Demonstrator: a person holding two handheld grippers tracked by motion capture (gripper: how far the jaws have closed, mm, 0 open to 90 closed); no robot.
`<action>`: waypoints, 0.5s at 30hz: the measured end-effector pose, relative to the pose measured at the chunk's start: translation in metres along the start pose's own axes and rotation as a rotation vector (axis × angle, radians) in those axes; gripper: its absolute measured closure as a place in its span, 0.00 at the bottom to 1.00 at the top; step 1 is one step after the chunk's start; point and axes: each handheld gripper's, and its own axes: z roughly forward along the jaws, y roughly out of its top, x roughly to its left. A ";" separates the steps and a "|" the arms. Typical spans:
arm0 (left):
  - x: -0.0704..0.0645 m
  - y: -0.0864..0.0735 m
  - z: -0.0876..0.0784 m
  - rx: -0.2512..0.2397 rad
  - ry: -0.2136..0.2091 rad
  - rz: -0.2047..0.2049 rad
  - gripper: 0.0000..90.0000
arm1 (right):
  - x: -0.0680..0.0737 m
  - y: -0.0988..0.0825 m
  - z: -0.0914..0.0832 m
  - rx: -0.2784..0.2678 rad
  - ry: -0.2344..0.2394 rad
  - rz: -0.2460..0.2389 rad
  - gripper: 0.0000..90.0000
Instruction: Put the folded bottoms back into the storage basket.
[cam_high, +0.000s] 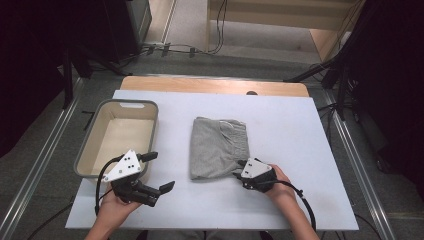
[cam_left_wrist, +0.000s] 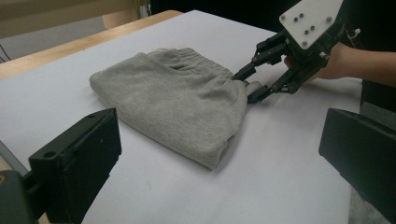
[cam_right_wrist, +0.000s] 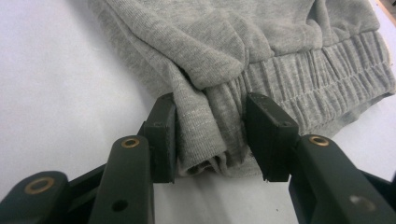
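The right claw had its jaws set on either side of a thick fold at the near corner of the folded grey trousers; both pads touched the cloth, gripping it. The trousers lay flat on the white desk, stretching away ahead of that claw. The left claw stood wide with nothing between its jaws, well apart from the trousers. A beige tub sat just beyond the left claw

Even overhead light; white table bright, surroundings dark. Soft shadow under cloth. Left gripper view: near jaws blurred. Right gripper view sharp on the knit; high view slightly soft.
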 end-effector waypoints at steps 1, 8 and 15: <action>0.000 0.000 0.000 0.001 -0.001 0.000 0.00 | 0.000 0.000 0.000 -0.001 0.004 0.002 0.60; -0.002 0.000 0.005 0.009 -0.007 0.000 0.00 | -0.003 -0.003 0.001 -0.026 0.018 0.016 0.59; -0.005 0.001 0.014 0.022 -0.015 -0.001 0.00 | -0.004 -0.003 0.001 -0.023 0.013 0.038 0.68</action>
